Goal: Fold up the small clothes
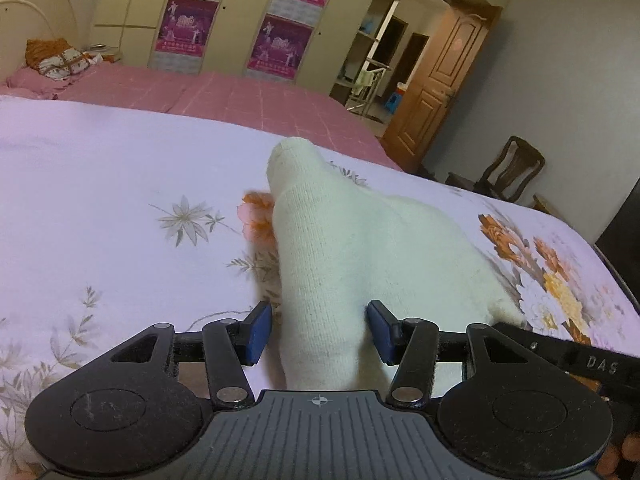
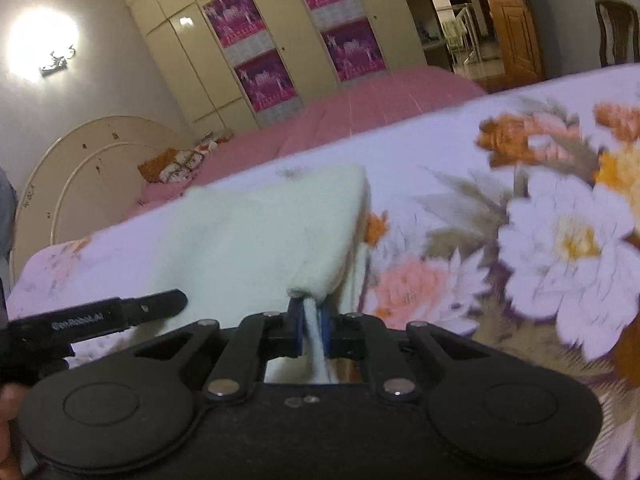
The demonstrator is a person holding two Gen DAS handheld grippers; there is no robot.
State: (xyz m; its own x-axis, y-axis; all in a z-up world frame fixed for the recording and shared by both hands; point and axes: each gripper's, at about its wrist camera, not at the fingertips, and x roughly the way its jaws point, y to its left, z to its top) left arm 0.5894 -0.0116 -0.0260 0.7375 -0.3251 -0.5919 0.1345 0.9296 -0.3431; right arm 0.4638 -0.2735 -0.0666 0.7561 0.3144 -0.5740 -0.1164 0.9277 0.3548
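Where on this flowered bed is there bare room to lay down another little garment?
The floral sheet lies bare left of the cream garment, up to the pink blanket. Its right side, by the big printed flowers, is bare too. It is crowded around the garment, where both grippers work.

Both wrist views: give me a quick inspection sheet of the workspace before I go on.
Surface: floral sheet on a bed, smooth.
Job's things: cream knit garment, partly lifted off the sheet.
Clutter: nothing seen near the garment.
Grippers: left claw straddles the garment, pads not pressing; right claw shut on a garment edge.
Cables: nothing seen.
Surroundings: pink bed behind, wardrobe with posters, wooden door, chair.
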